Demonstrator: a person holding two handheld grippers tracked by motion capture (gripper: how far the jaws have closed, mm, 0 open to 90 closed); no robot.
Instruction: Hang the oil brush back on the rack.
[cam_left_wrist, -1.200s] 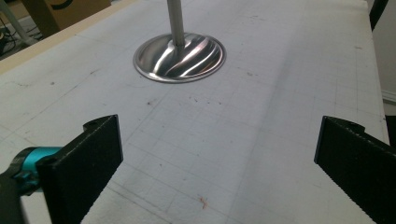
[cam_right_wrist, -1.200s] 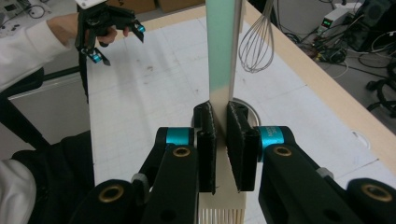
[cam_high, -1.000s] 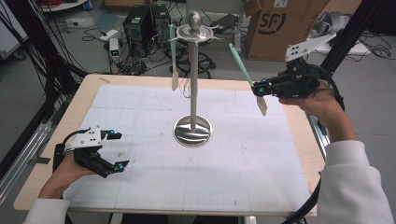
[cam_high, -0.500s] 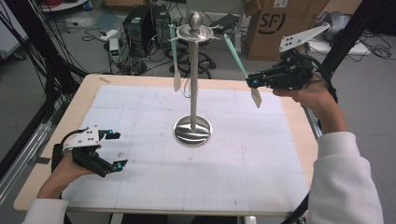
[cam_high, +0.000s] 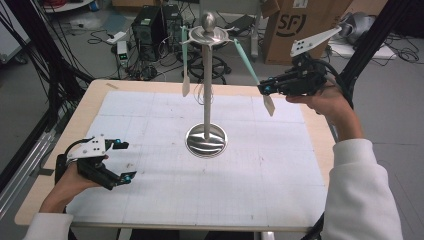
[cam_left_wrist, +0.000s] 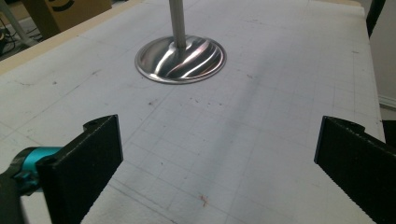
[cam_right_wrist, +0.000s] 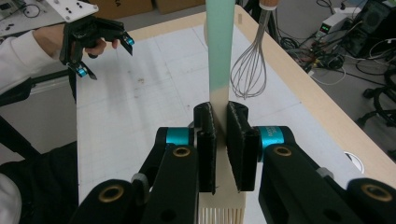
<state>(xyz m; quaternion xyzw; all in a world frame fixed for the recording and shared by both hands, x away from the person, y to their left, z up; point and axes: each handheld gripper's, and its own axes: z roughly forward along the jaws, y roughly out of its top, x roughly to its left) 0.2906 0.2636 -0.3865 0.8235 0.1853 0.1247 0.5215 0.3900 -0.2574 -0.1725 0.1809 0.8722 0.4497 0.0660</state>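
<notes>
A steel stand (cam_high: 206, 75) with a round base (cam_left_wrist: 180, 58) rises from the middle of the white gridded mat (cam_high: 150, 200). From its top disc hang two utensils with mint handles and cream heads. The left one (cam_high: 185, 60) hangs straight down. The right one (cam_high: 247, 60) slants out to the right, with my right gripper (cam_high: 263, 89) shut on its lower handle just above the head. In the right gripper view the pads (cam_right_wrist: 205, 135) press on that handle (cam_right_wrist: 220, 46), and a wire whisk (cam_right_wrist: 250, 65) hangs behind it. My left gripper (cam_high: 126, 160) rests open on the mat at the front left, nothing between its jaws (cam_left_wrist: 219, 168).
The wooden table edge (cam_high: 320, 125) runs close under my right hand. Beyond the far edge, a cardboard box (cam_high: 295, 25), a computer case (cam_high: 150, 25) and cables lie on the floor. Black frame posts (cam_high: 370, 45) stand at the right.
My right hand has shifted a little up and to the left, still gripping the slanted utensil. The left hand has stayed put.
</notes>
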